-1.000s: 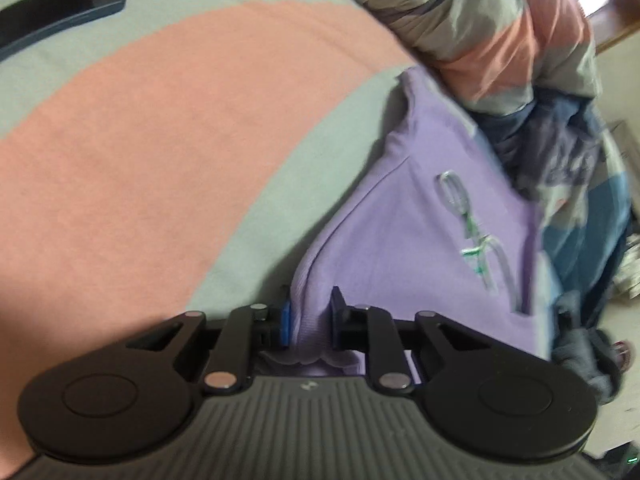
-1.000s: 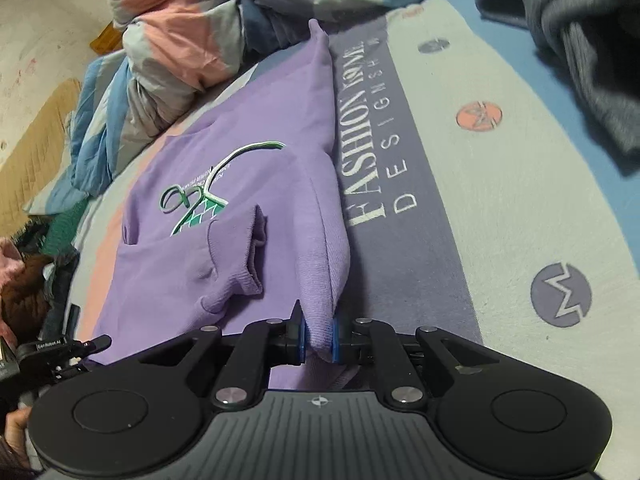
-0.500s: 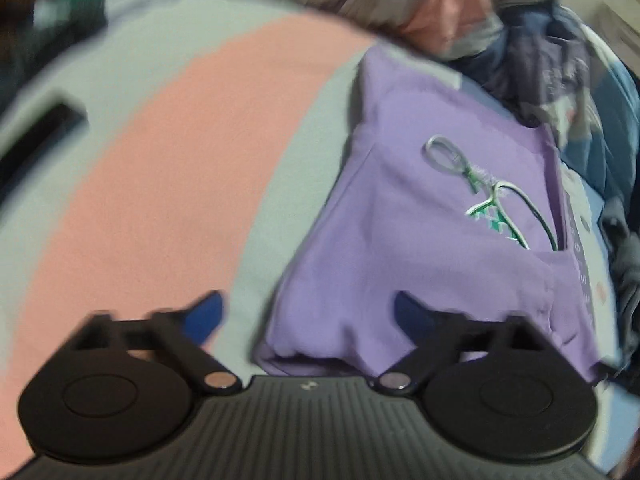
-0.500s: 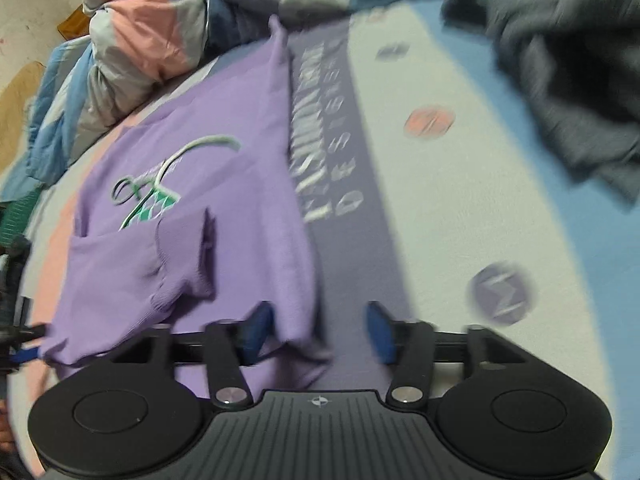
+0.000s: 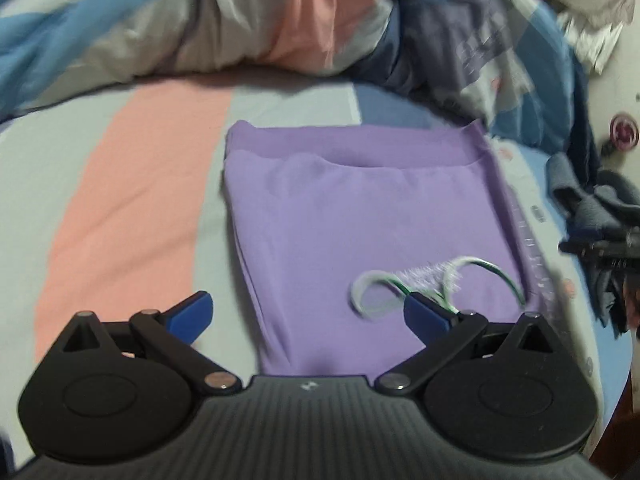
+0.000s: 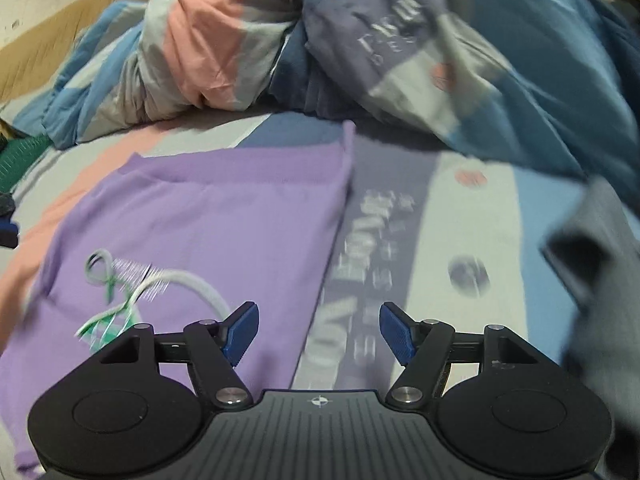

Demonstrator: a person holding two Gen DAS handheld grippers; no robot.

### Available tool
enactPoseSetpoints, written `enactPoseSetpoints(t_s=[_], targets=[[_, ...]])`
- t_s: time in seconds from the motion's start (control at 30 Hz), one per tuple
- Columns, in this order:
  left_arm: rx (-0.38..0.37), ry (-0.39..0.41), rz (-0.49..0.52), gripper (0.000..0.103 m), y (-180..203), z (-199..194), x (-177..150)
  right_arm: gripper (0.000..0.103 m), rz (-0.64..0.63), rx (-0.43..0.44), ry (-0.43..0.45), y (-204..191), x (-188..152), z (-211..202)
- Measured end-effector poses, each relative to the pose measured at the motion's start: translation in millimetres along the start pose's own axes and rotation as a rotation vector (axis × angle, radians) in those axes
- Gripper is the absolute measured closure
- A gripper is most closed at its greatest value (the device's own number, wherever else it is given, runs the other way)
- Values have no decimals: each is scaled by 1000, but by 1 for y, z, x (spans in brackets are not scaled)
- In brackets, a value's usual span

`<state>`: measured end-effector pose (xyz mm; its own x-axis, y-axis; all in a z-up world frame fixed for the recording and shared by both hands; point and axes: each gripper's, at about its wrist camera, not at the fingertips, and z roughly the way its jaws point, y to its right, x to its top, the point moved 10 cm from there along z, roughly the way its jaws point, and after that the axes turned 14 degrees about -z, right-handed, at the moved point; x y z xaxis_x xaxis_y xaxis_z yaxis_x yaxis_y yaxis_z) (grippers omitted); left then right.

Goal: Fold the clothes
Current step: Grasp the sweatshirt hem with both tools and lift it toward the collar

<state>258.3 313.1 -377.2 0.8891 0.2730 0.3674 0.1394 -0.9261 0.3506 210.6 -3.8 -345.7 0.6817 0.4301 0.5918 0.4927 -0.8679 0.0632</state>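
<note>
A purple sweatshirt (image 5: 360,220) with a white and green print (image 5: 420,284) lies flat on the bed, folded into a narrow panel, with its ribbed hem at the far end. My left gripper (image 5: 308,316) is open and empty, above the garment's near left edge. In the right wrist view the sweatshirt (image 6: 208,232) lies at the left. My right gripper (image 6: 318,332) is open and empty, straddling the garment's right edge.
The bed sheet (image 5: 132,200) has pink, grey and blue bands with lettering (image 6: 368,248). A crumpled duvet (image 6: 248,40) is heaped at the far side. A dark grey garment (image 5: 592,216) lies at the right; it also shows in the right wrist view (image 6: 592,264).
Both grippers were shut on the sweatshirt's near edges a second ago. They opened, let go of the cloth and swung to look along the garment toward its hem.
</note>
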Motion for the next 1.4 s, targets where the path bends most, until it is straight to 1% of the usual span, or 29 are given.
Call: enactPoseSetpoints(t_s=[0.07, 0.17, 0.27, 0.37, 0.43, 0.47, 0.53, 0.57, 0.6, 0.63, 0.67, 0.7, 0.73, 0.77, 0.83, 0.9, 0.97, 1.07, 1.1, 1.2, 1.27, 1.33, 1.4], targets=[[15, -42, -27, 0, -8, 28, 31, 37, 5, -7, 1, 11, 22, 21], [-47, -51, -117, 0, -18, 61, 70, 37, 50, 3, 15, 29, 49, 47], [-73, -74, -210, 0, -29, 97, 100, 37, 85, 20, 21, 39, 65, 70], [-107, -58, -319, 0, -39, 119, 120, 37, 121, 37, 28, 50, 81, 92], [-120, -69, -356, 0, -42, 130, 124, 37, 144, 49, 32, 57, 92, 107], [-116, -68, -345, 0, -41, 134, 124, 38, 156, 55, 34, 61, 97, 114], [-109, -66, -326, 0, -40, 143, 125, 42, 180, 69, 40, 66, 107, 128], [-121, -56, -328, 1, -40, 140, 124, 43, 189, 81, 45, 65, 111, 133], [-132, -46, -330, 2, -39, 136, 122, 51, 190, 88, 41, 63, 114, 138], [-126, -41, -325, 12, -40, 135, 122, 79, 183, 86, 26, 60, 115, 143], [-120, -35, -320, 20, -41, 134, 122, 99, 175, 85, 12, 58, 116, 148], [-114, -30, -315, 38, -41, 132, 121, 98, 172, 76, 6, 56, 116, 150], [-108, -25, -310, 61, -42, 130, 121, 98, 175, 69, 17, 55, 117, 149], [-109, -25, -300, 69, -42, 126, 119, 98, 179, 77, 36, 53, 119, 145], [-117, -12, -281, 73, -42, 116, 117, 98, 167, 77, 67, 52, 121, 135], [-127, 16, -236, 76, -34, 105, 117, 98, 150, 82, 98, 52, 124, 120], [-127, 42, -194, 76, -25, 91, 118, 98, 135, 99, 134, 52, 128, 101], [-198, 81, -169, 76, -11, 57, 118, 98, 95, 154, 192, 43, 127, 60], [-224, 93, -151, 76, -6, 41, 116, 98, 78, 172, 211, 39, 126, 45], [-298, 115, -80, 76, 7, -11, 99, 98, 26, 231, 266, 26, 121, -2], [-344, 124, 11, 76, 17, -52, 74, 98, -25, 272, 282, 9, 106, -40], [-385, 119, 100, 76, 26, -90, 43, 98, -96, 296, 272, -13, 81, -80], [-390, 89, 168, 76, 29, -118, 1, 98, -173, 296, 239, -31, 51, -110]])
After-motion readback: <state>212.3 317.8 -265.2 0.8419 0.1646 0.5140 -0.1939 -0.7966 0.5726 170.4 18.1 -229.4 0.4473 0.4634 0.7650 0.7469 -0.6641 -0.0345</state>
